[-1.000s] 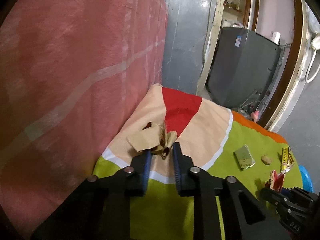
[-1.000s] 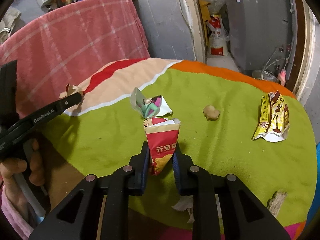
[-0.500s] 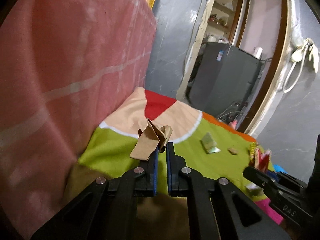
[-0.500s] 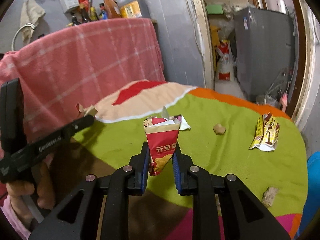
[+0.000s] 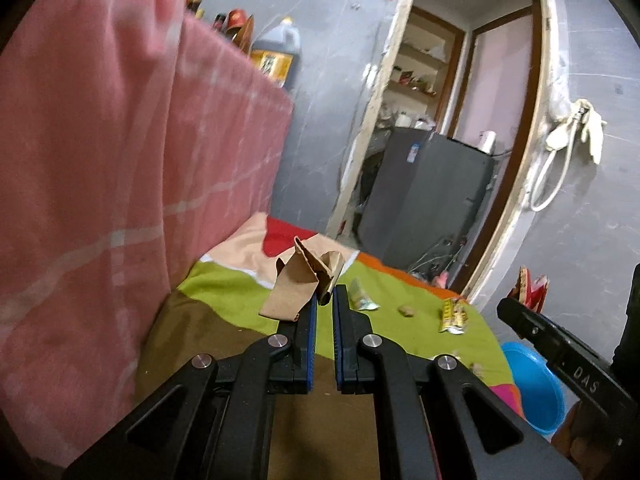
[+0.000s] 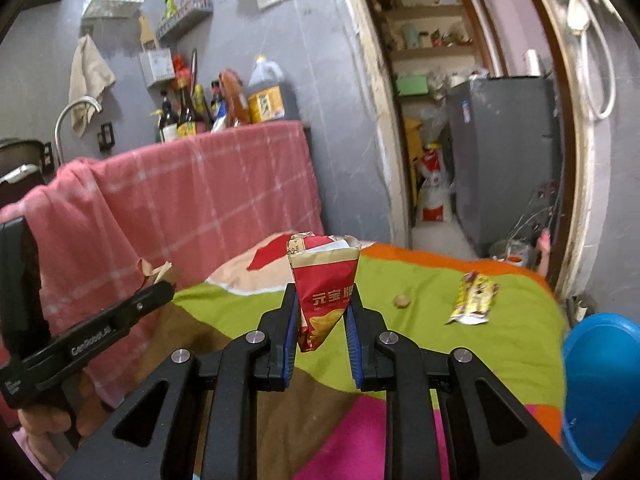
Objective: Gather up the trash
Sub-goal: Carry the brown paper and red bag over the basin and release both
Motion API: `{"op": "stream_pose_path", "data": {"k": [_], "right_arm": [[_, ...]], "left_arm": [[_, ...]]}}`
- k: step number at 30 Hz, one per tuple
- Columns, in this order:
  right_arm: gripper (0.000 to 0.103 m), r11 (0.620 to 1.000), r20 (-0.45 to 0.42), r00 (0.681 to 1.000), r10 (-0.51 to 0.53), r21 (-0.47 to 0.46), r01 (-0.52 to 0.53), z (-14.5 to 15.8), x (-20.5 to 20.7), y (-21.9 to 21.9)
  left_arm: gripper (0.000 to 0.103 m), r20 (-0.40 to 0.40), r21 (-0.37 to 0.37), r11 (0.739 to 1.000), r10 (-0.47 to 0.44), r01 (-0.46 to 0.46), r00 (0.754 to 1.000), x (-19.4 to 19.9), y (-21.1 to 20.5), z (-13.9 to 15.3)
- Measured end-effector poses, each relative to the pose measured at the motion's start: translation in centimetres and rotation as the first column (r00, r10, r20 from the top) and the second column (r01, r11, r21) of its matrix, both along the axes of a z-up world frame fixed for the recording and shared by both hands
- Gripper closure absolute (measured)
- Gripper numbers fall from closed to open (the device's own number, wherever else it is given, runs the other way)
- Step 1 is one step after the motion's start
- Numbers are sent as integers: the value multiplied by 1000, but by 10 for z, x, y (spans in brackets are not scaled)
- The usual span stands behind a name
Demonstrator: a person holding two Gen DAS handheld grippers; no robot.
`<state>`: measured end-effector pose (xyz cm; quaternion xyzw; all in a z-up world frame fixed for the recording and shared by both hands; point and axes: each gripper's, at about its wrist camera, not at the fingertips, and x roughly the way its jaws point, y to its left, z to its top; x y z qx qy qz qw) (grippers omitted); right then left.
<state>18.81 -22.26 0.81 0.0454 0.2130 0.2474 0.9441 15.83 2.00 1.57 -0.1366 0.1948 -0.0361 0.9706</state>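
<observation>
Trash lifted since earlier: left tongs [image 5: 324,300] pinch brown paper [image 5: 298,288], right tongs [image 6: 322,312] grip red wrapper [image 6: 324,296]; blue bin [image 6: 600,384] at 4 o'clock next.

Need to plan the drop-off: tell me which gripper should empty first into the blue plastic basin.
Right, probably. The right gripper, shut on the red snack packet, has the blue plastic basin close at its right. The left gripper, shut on the crumpled brown paper, sits farther across the bedspread.
</observation>
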Motion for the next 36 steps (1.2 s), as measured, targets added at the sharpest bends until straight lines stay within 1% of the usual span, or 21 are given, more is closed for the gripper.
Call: {"op": "stream_pose_path", "data": {"k": [4, 7, 13, 18, 21, 26, 30, 36], "right_arm": [[84, 999, 45, 998, -53, 6, 53, 14, -16, -23], [84, 995, 70, 993, -96, 12, 95, 22, -26, -43], [84, 981, 107, 975, -192, 13, 192, 33, -39, -88], [84, 962, 121, 955, -272, 2, 274, 34, -43, -131], [84, 947, 119, 941, -318, -11, 321, 29, -44, -157], [84, 919, 110, 915, -387, -29, 392, 18, -44, -201], [84, 900, 84, 899, -430, -35, 434, 5, -39, -231], [84, 878, 22, 879, -476, -44, 477, -20, -26, -262]], "left_arm": [[98, 48, 7, 999, -41, 41, 998, -13, -20, 13], [98, 74, 7, 997, -79, 79, 994, -14, -36, 20], [98, 123, 8, 984, -176, 176, 977, -13, -83, 32], [98, 137, 29, 968, -250, 249, 958, -7, -131, 38], [98, 128, 30, 951, -307, 306, 943, 3, -164, 35], [98, 99, 31, 912, -411, 410, 906, 20, -215, 30], [98, 58, 41, 874, -486, 484, 872, 35, -257, 25], [98, -13, 44, 828, -559, 559, 829, 58, -303, 9]]}}
